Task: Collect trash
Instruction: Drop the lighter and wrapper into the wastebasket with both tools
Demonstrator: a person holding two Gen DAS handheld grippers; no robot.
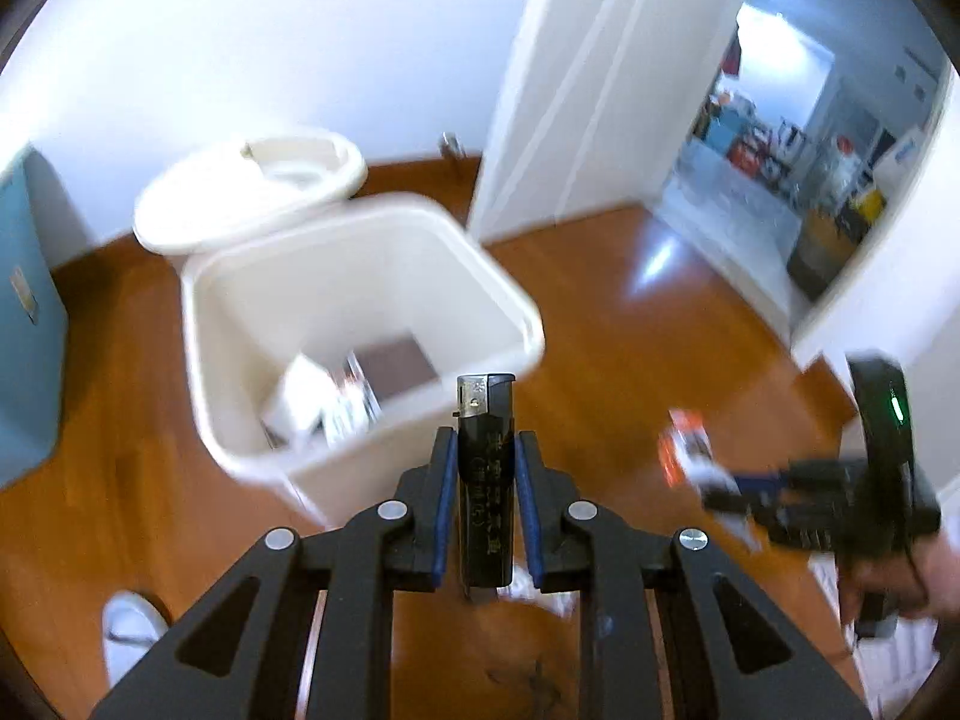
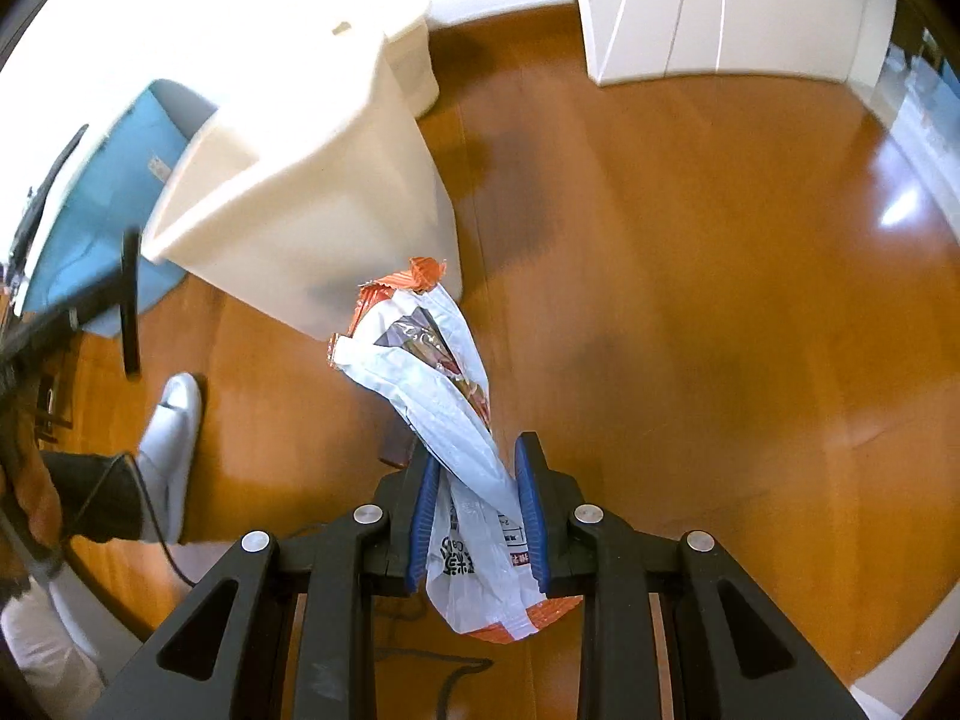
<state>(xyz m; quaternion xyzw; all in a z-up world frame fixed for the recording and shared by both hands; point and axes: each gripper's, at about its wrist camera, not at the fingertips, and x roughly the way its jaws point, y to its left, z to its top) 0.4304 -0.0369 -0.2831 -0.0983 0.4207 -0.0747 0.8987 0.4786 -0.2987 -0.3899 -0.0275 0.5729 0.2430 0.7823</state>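
My left gripper (image 1: 485, 441) is shut on a black lighter (image 1: 485, 468), held upright just in front of the near rim of an open white trash bin (image 1: 360, 276). The bin holds white and dark trash (image 1: 348, 390) at its bottom. My right gripper (image 2: 474, 450) is shut on a white and orange snack wrapper (image 2: 432, 354), held above the wooden floor to the right of the bin (image 2: 312, 180). The right gripper (image 1: 714, 489) with its wrapper (image 1: 684, 444) also shows blurred at the right of the left wrist view.
The bin's round lid (image 1: 252, 192) is tipped open behind it. A blue container (image 1: 24, 312) stands left of the bin. A white door (image 1: 588, 78) and an open doorway (image 1: 792, 168) lie beyond. My white shoe (image 2: 171, 420) is on the floor at the left.
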